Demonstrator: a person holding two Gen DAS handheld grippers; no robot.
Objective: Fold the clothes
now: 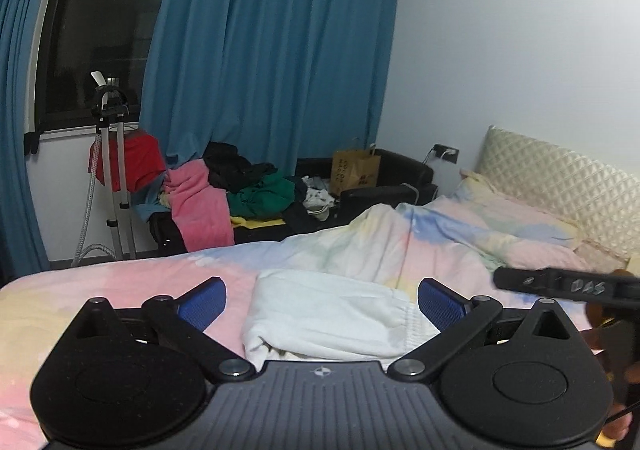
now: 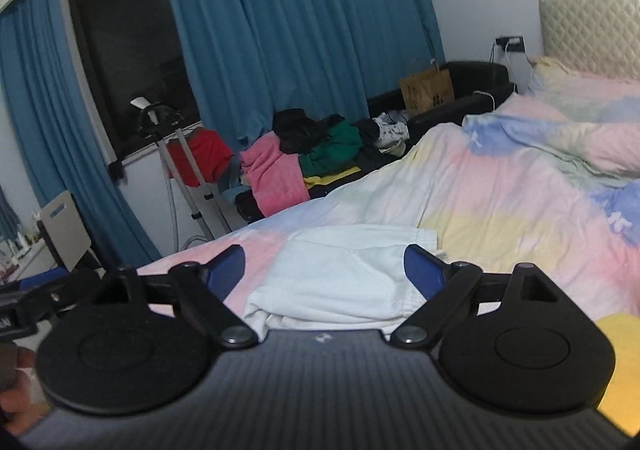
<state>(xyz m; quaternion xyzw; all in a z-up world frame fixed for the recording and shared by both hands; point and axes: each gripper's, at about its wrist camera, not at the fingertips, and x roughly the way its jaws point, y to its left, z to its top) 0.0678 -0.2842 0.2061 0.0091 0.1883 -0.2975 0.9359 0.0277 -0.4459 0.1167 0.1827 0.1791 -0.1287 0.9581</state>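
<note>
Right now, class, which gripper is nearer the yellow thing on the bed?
Right. The yellow thing lies just to the right of the right gripper. The left gripper is on that gripper's other side, further off.

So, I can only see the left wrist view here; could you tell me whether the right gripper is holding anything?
Observer: No. The right gripper stands wide open, and the folded white garment lies on the bed beyond it, not pinched.
Operator: Thank you. Is there anything on the bed to the right of that garment, outside my picture?
Observer: Yes, a yellow item lies at the lower right edge of the right wrist view; I cannot tell what it is.
Operator: And on the far left, beyond the curtain?
Observer: A white chair back with a slot handle stands beside the blue curtain.
</note>
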